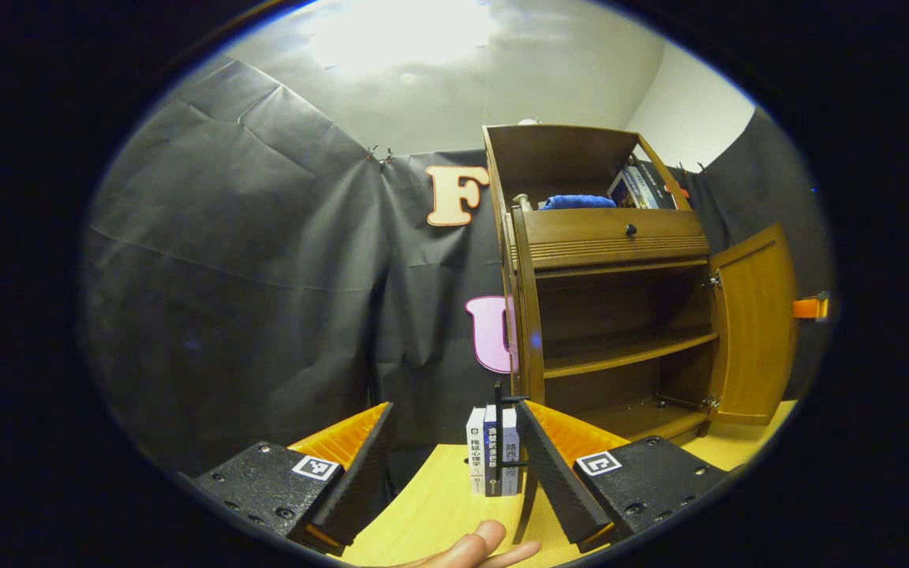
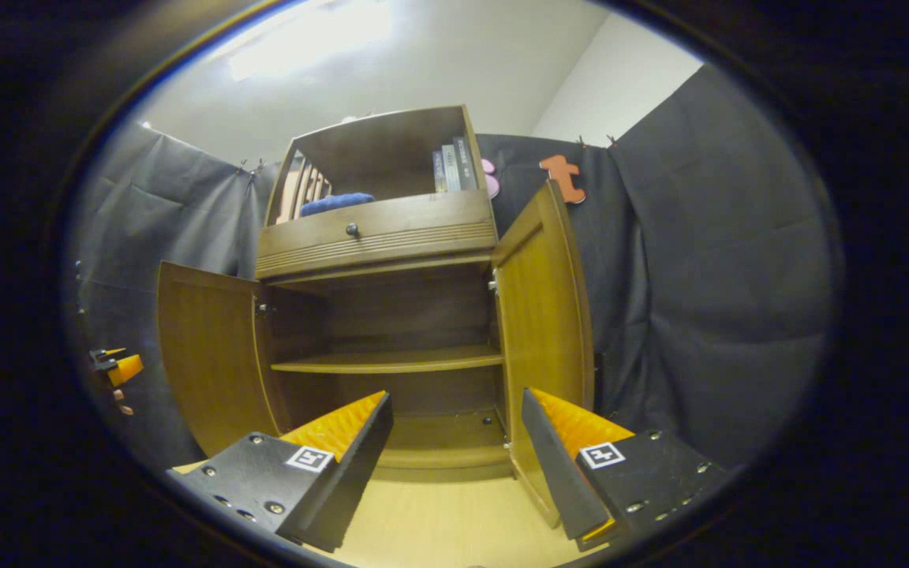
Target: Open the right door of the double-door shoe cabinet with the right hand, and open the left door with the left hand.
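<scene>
Fingertips of a hand (image 1: 480, 549) poked in right at the bottom of the left gripper view, just under the left gripper (image 1: 454, 442), which hung wide apart and held nothing. Books (image 1: 493, 451) stood on the table (image 1: 431, 513) beyond. The cabinet (image 2: 379, 315) stood with left door (image 2: 206, 355) and right door (image 2: 541, 315) both swung out. The right gripper (image 2: 454, 430) gaped too, empty, facing the shelves (image 2: 387, 361).

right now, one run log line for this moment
left door: open | right door: open | left gripper: open, free | right gripper: open, free | cabinet shelves: bare
</scene>
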Available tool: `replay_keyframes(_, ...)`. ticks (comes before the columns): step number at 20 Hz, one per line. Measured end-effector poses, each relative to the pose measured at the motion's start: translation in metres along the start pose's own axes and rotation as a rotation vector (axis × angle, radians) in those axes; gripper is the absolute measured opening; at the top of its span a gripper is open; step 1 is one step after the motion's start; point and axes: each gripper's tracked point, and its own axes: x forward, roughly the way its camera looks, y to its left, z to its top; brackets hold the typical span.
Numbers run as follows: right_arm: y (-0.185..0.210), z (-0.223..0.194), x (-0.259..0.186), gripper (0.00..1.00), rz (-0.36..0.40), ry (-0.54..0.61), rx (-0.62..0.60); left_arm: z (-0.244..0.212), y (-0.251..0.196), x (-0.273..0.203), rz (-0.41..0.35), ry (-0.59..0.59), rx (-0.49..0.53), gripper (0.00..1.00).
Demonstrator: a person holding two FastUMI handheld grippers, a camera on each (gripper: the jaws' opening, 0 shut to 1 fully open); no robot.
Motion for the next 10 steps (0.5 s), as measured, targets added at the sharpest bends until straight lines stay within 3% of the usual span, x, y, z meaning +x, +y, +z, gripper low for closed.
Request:
replay_keyframes(6, 0.01, 0.031, -0.005, 0.98, 0.014, -0.039, -0.021, 0.021, -0.033, -0.001, -0.019, 0.043, -0.045, 0.96)
replay_keyframes(10, 0.019, 0.042, 0.003, 0.98, 0.014, -0.047, -0.033, 0.047, -0.077, -0.008, -0.081, 0.008, -0.055, 0.91)
